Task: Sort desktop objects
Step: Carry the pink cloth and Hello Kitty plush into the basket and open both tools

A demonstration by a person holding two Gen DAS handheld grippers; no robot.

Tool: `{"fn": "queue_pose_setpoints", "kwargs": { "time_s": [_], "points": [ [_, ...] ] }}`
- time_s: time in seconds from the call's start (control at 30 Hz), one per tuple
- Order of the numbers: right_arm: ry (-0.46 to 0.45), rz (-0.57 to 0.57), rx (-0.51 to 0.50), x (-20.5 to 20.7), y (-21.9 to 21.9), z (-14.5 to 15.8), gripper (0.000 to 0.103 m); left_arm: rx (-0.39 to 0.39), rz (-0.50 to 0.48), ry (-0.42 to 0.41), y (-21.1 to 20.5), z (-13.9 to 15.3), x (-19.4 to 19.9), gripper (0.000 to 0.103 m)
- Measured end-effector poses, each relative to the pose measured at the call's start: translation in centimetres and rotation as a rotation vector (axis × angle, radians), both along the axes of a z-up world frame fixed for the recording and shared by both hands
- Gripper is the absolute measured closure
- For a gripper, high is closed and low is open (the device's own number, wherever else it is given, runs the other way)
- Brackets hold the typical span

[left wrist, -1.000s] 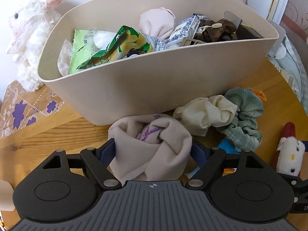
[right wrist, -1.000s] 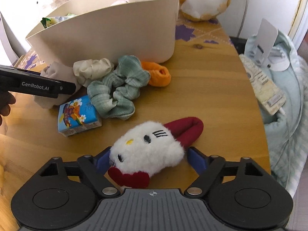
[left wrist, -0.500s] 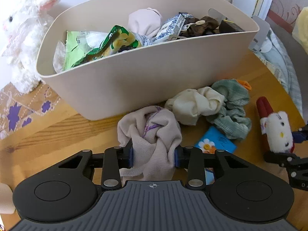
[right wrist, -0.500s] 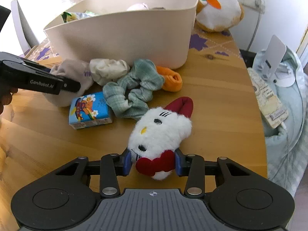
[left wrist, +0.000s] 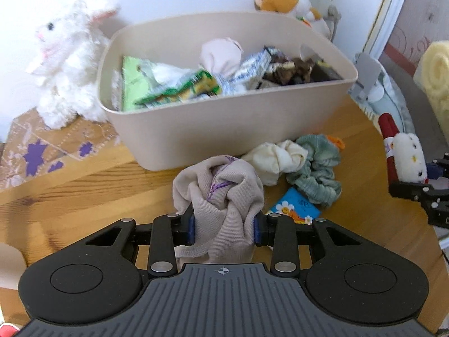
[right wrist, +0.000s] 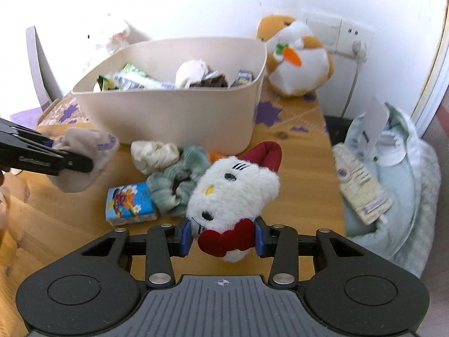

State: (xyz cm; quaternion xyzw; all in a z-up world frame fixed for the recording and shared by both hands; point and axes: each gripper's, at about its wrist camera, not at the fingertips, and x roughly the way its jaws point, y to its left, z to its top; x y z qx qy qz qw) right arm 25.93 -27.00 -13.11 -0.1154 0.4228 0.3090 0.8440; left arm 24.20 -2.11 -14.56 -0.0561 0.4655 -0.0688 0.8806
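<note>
The wooden worktop (right wrist: 297, 196) lies bare toward its right edge. The beige bin (left wrist: 230, 129) stands behind the scrunchies. Left gripper (left wrist: 223, 226) fingers clamp the beige sock (left wrist: 224, 196) — right gripper (right wrist: 223, 237) fingers clamp the white cat plush (right wrist: 233, 193), both lifted.

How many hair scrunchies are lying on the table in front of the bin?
3: a cream scrunchie nearest the bin, a green scrunchie right of it, and an orange scrunchie mostly hidden behind the green. More may be hidden.
</note>
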Motion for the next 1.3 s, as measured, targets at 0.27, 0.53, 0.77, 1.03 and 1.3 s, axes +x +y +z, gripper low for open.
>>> {"fn": "queue_pose_setpoints", "kwargs": {
  "time_s": [0.27, 0.53, 0.77, 1.03, 1.3],
  "points": [
    [-0.096, 0.004, -0.007, 1.5, -1.5, 2.0, 0.064, -0.013, 0.063, -0.066, 1.9, 3.0, -1.0, 0.067],
    [-0.192, 0.017, 0.010, 4.0, -1.6, 4.8, 0.064, -0.006, 0.108, -0.195, 3.5, 7.9, 0.0, 0.067],
    [-0.271, 0.044, 0.029, 6.5, 0.1, 7.3, 0.064, 0.034, 0.141, -0.269, 3.9, 10.9, 2.4, 0.067],
    [-0.326, 0.121, 0.033, 8.7, 3.7, 8.6, 0.064, 0.069, 0.138, -0.288, 2.8, 11.6, 5.6, 0.067],
    [-0.304, 0.224, 0.022, 10.5, 8.8, 7.7, 0.064, 0.070, 0.172, -0.220, 1.5, 9.4, 9.2, 0.067]
  ]
}}
